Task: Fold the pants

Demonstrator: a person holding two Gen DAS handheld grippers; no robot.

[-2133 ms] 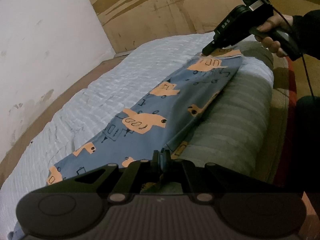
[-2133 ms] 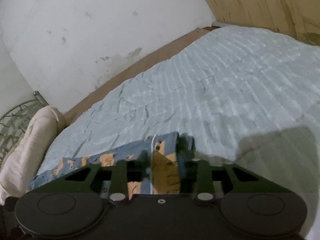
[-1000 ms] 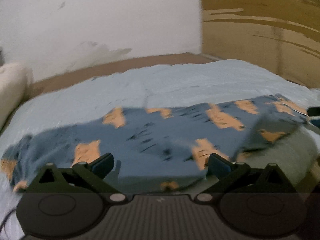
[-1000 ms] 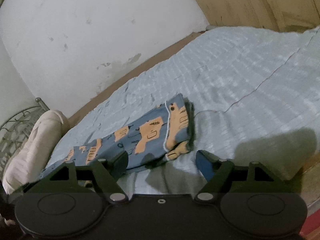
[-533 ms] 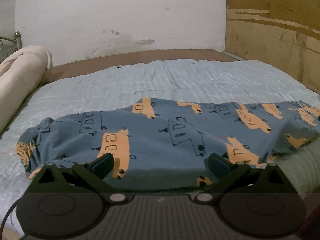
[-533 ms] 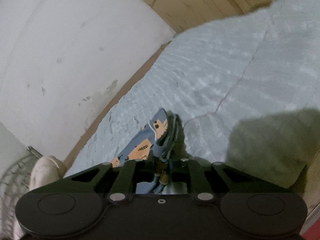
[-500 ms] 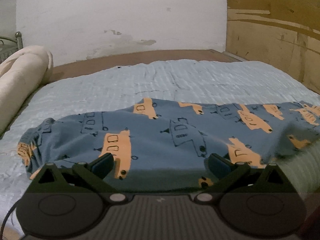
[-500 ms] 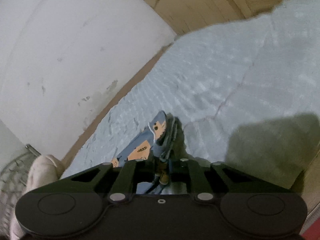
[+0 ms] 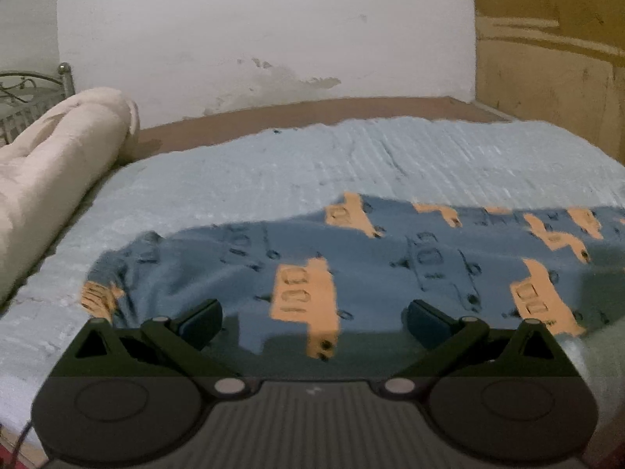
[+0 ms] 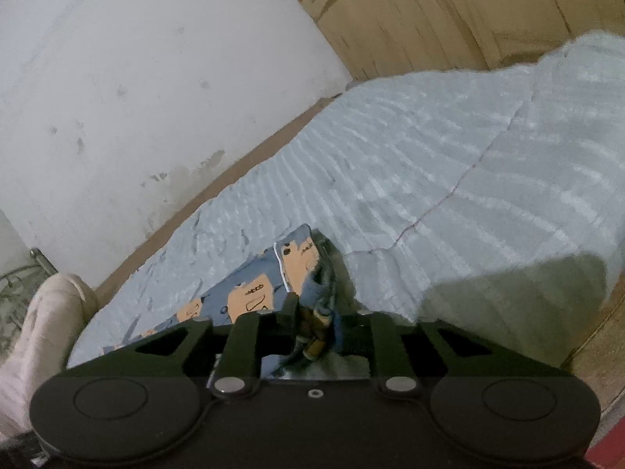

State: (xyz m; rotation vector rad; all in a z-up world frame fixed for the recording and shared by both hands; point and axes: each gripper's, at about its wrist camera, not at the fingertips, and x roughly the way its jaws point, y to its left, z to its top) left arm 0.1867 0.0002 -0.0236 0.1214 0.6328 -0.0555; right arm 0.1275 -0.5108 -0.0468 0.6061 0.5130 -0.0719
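The blue pants [image 9: 351, 265] with orange vehicle prints lie stretched across the near part of the pale blue bed cover [image 9: 273, 172], folded lengthwise. My left gripper [image 9: 312, 318] is open and empty, just above the pants' near edge around their middle. My right gripper [image 10: 316, 324] is shut on the end of the pants [image 10: 269, 281], with the fabric bunched between the jaws. The rest of the pants trails off to the left in the right wrist view.
A rolled cream blanket [image 9: 50, 168] lies along the bed's left side, with a metal bed frame [image 9: 23, 90] behind it. A white wall [image 9: 254, 31] and a wooden panel [image 9: 547, 78] bound the bed. The bed cover [image 10: 449, 164] stretches beyond the pants.
My left gripper let go of the pants, opened and swung to face their middle, then moved closer. My right gripper opened, then shut again on the pants' end.
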